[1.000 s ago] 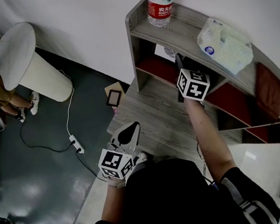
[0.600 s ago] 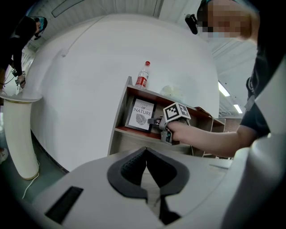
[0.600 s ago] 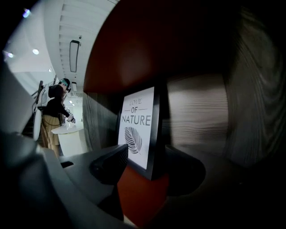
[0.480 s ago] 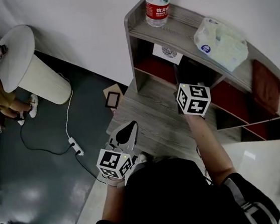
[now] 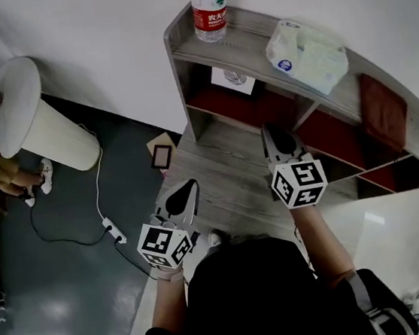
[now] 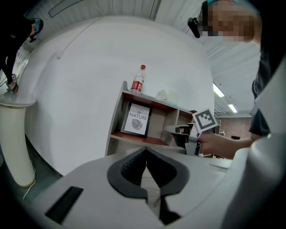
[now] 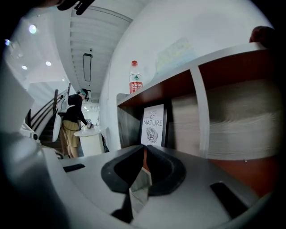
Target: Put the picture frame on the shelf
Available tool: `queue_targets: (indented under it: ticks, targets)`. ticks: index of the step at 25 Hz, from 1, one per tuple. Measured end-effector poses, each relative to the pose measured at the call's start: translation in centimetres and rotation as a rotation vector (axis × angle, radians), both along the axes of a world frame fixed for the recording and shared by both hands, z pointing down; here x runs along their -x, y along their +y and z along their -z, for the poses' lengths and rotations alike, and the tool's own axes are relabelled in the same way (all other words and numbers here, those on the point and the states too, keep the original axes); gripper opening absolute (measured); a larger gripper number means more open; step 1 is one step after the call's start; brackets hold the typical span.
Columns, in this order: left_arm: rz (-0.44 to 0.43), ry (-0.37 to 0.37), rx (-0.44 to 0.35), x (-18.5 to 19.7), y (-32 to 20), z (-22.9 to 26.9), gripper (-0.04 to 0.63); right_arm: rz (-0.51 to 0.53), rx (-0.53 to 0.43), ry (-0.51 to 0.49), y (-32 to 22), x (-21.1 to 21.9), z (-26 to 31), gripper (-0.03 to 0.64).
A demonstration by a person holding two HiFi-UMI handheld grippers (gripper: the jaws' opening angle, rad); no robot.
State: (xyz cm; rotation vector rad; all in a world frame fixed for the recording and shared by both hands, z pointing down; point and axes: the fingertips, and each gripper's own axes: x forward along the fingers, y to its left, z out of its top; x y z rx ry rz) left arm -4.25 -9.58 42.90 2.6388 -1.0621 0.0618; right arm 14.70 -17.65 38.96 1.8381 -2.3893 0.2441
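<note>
The picture frame (image 5: pixel 233 80), white with a leaf print and a dark border, stands upright in the left compartment of the grey shelf (image 5: pixel 252 50). It also shows in the left gripper view (image 6: pixel 137 119) and the right gripper view (image 7: pixel 154 125). My right gripper (image 5: pixel 269 130) is shut and empty, pulled back over the wooden floor in front of the shelf, its tips (image 7: pixel 144 147) pointing at the frame. My left gripper (image 5: pixel 190 185) is lower left, shut with nothing between its jaws (image 6: pixel 145 150).
A water bottle (image 5: pixel 209 10) and a tissue pack (image 5: pixel 307 54) sit on the shelf top, and a red cloth (image 5: pixel 383 111) lies to the right. A small dark frame (image 5: pixel 161 157) lies on the floor. A power strip (image 5: pixel 113 231), a white round table (image 5: pixel 24 110) and a person stand left.
My right gripper has drawn back out of the shelf compartment and shut its jaws, leaving the picture frame standing inside. The left gripper has barely moved.
</note>
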Motion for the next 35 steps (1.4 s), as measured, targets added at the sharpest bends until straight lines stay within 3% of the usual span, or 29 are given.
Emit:
queue_targets:
  ticks: [10,21,35]
  targets:
    - [-0.095,-0.008,-0.010,-2.7,0.4,0.7,0.008,0.146,0.045,-0.097,6.4,-0.3,-1.1,0.012]
    - [-0.175,-0.014,-0.009,-4.9,0.7,0.8,0.008,0.173,0.084,-0.098,9.6,-1.7,-2.5,0.012]
    - [-0.227,-0.023,-0.004,-5.5,0.6,0.5,0.008,0.175,0.069,-0.090,9.3,-0.2,-2.5,0.012]
